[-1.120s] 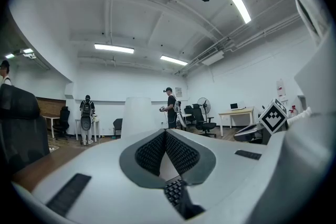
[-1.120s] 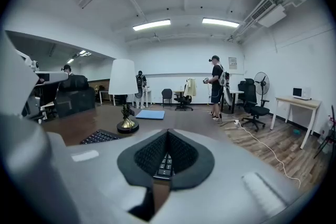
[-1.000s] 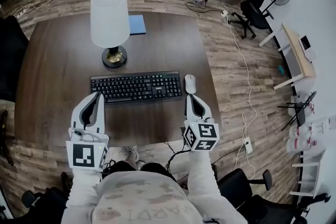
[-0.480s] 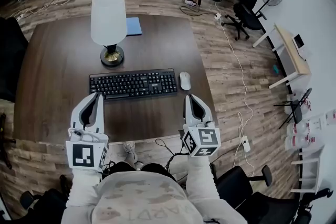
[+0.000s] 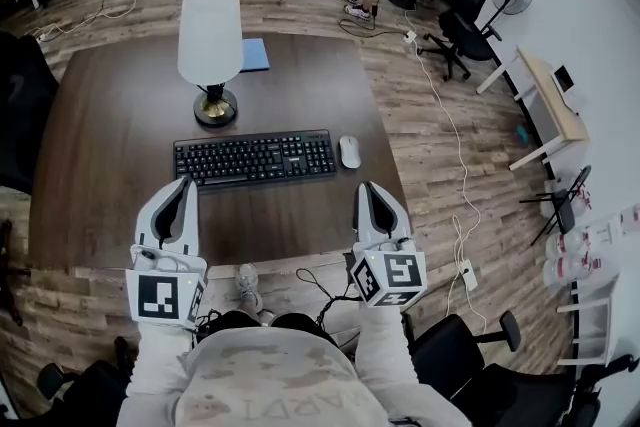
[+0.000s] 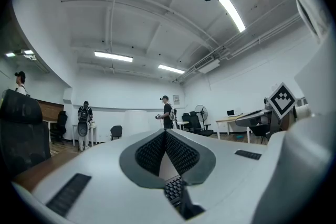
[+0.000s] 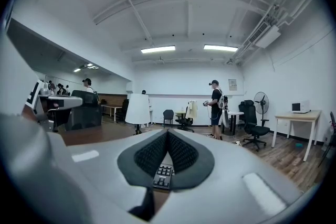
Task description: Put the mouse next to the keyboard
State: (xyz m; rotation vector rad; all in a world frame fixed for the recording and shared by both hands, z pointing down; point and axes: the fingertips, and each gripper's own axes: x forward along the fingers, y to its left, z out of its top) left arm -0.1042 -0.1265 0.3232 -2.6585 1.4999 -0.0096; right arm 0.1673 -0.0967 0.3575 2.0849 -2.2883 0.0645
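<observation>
Head view: a dark wooden surface point(image 5: 110, 135) carries a black keyboard point(image 5: 255, 158) lying across its middle. The white mouse point(image 5: 349, 152) lies just beside the keyboard's right end, a narrow strip of bare wood between them. Behind the keyboard stands a lamp point(image 5: 210, 40) with a white shade, and a blue pad point(image 5: 256, 54) lies past it. The left tool point(image 5: 181, 185) sits over the near edge of the surface, its tip close to the keyboard's left front corner. The right tool point(image 5: 366, 187) is over the near edge on the other side, nearer to the person than the mouse and clear of it. Neither tool touches the mouse or the keyboard. Whether they rest on the wood cannot be told from here.

Left gripper view: the left tool point(image 6: 166, 135) has its two jaws pressed together at the tips, and the ribbed pads point(image 6: 149, 152) meet in a line. Nothing is pinched between them. Through the small gap below the tips a piece of the keyboard point(image 6: 173, 190) shows.

Right gripper view: the right tool point(image 7: 167, 134) is likewise closed tight, pads point(image 7: 182, 152) meeting at the tip, with nothing held. A few keys of the keyboard point(image 7: 162, 176) show in the gap beneath, and the lamp point(image 7: 137, 108) stands beyond.
</observation>
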